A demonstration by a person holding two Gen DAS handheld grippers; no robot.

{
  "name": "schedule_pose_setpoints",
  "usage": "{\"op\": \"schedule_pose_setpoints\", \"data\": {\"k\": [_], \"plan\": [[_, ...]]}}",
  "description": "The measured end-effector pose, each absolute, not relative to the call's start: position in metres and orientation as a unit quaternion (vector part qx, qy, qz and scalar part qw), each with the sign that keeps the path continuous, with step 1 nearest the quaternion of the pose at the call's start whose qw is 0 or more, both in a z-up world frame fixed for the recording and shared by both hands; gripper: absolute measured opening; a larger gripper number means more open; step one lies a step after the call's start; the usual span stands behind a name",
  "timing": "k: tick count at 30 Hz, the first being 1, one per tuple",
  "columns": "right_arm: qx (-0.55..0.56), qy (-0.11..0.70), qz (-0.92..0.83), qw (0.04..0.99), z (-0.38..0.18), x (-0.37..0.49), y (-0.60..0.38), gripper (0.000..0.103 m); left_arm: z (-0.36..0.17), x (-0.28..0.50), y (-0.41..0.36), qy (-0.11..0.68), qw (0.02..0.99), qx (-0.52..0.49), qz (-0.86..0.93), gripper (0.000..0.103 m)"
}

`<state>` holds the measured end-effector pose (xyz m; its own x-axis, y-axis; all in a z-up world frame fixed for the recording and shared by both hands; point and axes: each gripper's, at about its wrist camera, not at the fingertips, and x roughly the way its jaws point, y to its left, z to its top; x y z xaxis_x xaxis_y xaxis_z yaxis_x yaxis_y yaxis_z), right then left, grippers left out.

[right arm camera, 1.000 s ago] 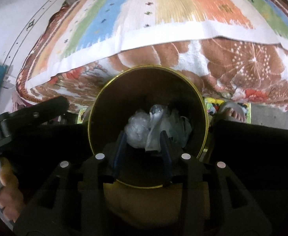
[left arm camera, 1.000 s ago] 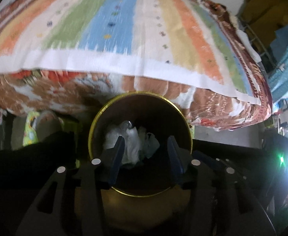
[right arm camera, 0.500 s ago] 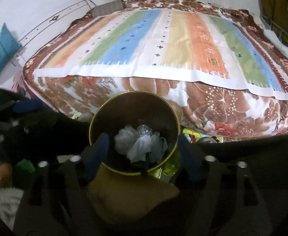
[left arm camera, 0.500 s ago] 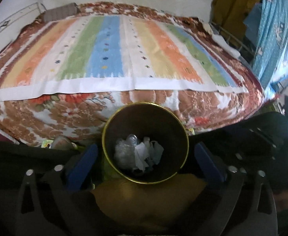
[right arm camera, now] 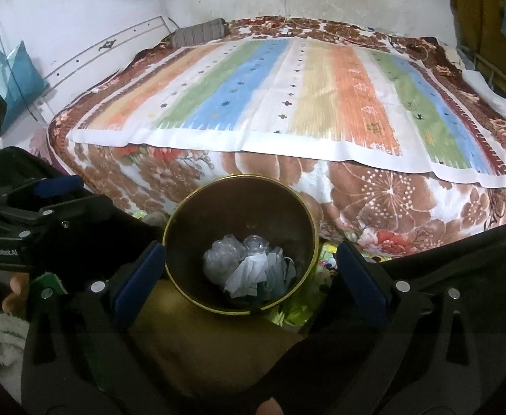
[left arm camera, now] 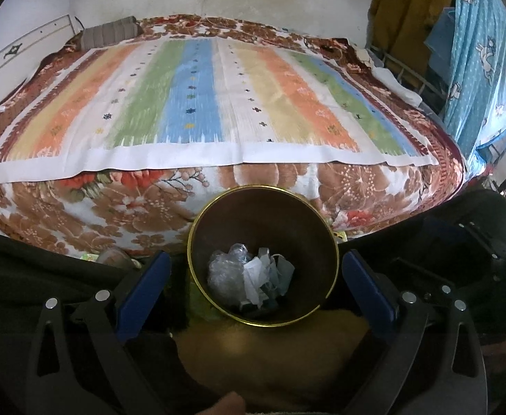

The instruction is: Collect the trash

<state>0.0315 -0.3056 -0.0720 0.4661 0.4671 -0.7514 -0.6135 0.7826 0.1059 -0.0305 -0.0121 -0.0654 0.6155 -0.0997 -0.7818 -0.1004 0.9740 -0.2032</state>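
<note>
A round dark bin with a gold rim (left arm camera: 197, 238) stands on the floor at the foot of the bed; it also shows in the right wrist view (right arm camera: 313, 238). Crumpled clear plastic and white paper trash (left arm camera: 249, 278) lies at its bottom, seen too in the right wrist view (right arm camera: 249, 269). My left gripper (left arm camera: 256, 288) is open and empty, held above the bin with its blue pads either side of it. My right gripper (right arm camera: 249, 282) is open and empty in the same way. The left gripper's body (right arm camera: 21, 221) shows at the right wrist view's left.
A bed (left arm camera: 201, 103) with a striped cloth over a floral blanket fills the space behind the bin. A blue curtain (left arm camera: 484, 52) and yellow cloth (left arm camera: 405, 10) hang at the right. A grey pillow (right arm camera: 201, 33) lies at the head. Colourful items (right arm camera: 325, 263) sit on the floor by the bin.
Both grippers have risen out of the bin and pulled back, so the whole bed is in view. Both have opened wide; the trash stays in the bin.
</note>
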Motion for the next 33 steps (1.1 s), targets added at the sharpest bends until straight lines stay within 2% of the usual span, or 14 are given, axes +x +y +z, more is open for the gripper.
{"op": "schedule_pose_setpoints", "data": {"k": [33], "plan": [[-0.072,0.416,0.329,0.845,-0.0752,0.0323,-0.3036,0.094,-0.07,-0.0288,-0.0135,0.453,0.884,-0.119,0.007,0.097]]}}
